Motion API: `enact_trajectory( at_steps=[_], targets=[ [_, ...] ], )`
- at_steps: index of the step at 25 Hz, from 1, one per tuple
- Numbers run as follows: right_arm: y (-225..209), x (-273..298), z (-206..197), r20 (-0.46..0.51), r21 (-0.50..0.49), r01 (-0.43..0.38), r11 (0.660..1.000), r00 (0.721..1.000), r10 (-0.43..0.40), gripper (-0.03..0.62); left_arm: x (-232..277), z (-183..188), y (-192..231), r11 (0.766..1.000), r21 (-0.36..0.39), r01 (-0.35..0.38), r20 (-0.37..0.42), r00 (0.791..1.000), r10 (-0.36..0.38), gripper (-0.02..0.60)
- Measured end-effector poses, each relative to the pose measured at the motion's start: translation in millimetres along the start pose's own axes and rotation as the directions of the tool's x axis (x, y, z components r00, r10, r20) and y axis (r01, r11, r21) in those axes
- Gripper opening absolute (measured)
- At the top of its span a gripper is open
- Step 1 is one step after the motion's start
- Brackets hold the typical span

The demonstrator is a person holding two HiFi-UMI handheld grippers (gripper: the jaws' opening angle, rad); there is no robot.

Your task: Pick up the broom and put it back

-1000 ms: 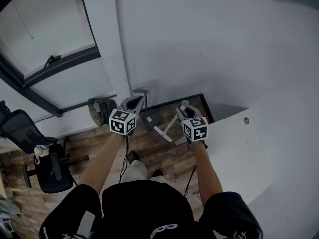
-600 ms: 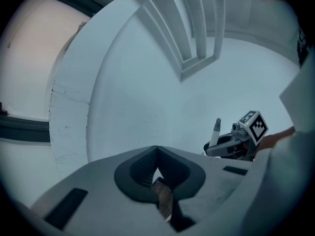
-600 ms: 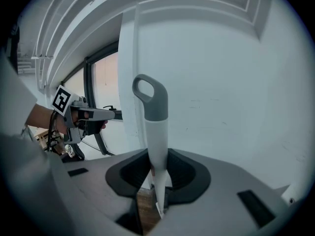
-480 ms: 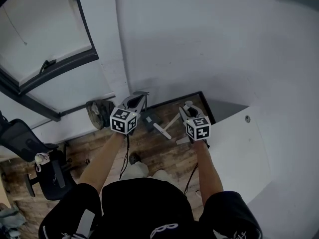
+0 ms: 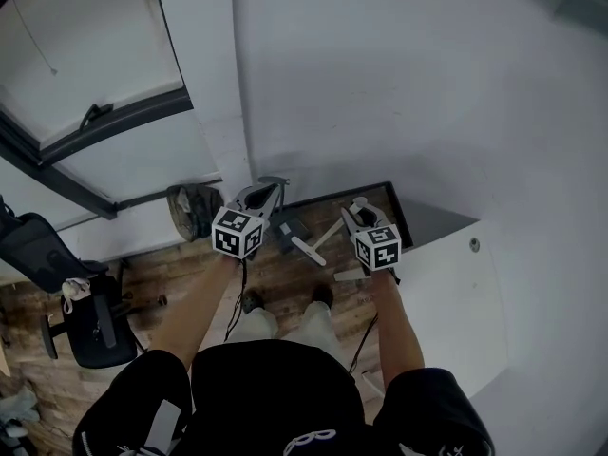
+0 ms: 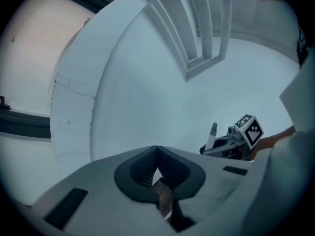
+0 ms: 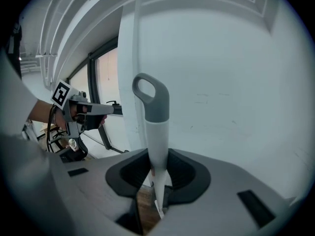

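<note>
The broom has a white shaft and a grey looped handle top (image 7: 150,100). My right gripper (image 7: 158,175) is shut on the shaft just below that grey top, which stands upright in front of the white wall. In the head view the white shaft (image 5: 328,237) slants down from my right gripper (image 5: 353,205) to the broom's crossbar (image 5: 306,251) near the wood floor. My left gripper (image 5: 269,188) hangs to the left of it, apart from the broom. Its jaws (image 6: 156,154) are shut with nothing between them.
A white wall and pillar (image 5: 214,84) stand right ahead, with a dark-framed window (image 5: 95,112) to the left. A grey boxy object (image 5: 288,228) and a dark bag (image 5: 193,212) lie on the floor. An office chair (image 5: 90,316) is at the left, a white cabinet (image 5: 456,302) at the right.
Both grippers have sunk a little and moved nearer the wall, the broom going with the right one. The person's feet have stepped forward.
</note>
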State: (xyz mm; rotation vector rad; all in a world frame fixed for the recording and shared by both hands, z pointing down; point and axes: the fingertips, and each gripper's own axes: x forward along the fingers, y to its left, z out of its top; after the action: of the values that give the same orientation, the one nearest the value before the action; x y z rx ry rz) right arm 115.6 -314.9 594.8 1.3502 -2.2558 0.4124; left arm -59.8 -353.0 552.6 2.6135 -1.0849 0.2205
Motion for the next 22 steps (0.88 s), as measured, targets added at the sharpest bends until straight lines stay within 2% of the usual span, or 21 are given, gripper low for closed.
enact_trajectory(
  at_steps=[5,10,22],
  targets=[
    [-11.0,13.4,-11.7,-0.033,-0.043,-0.082,0.996,0.996,0.081,0.115,9.1,-4.9,1.8,0.996,-0.032,-0.079,0.007,0.997,0.079,0.017],
    [-17.1,25.9,-18.9,-0.06,-0.114,-0.181,0.977,0.983,0.175,0.115,14.8,-9.1,2.9,0.985,-0.061,-0.159,0.012,0.987,0.16,0.017],
    [-36.5,50.2,-41.6,-0.122,-0.194,-0.329,0.924,0.943,0.309,0.115,24.5,-28.8,3.0,0.949,-0.109,-0.297,0.003,0.954,0.299,0.017]
  ],
)
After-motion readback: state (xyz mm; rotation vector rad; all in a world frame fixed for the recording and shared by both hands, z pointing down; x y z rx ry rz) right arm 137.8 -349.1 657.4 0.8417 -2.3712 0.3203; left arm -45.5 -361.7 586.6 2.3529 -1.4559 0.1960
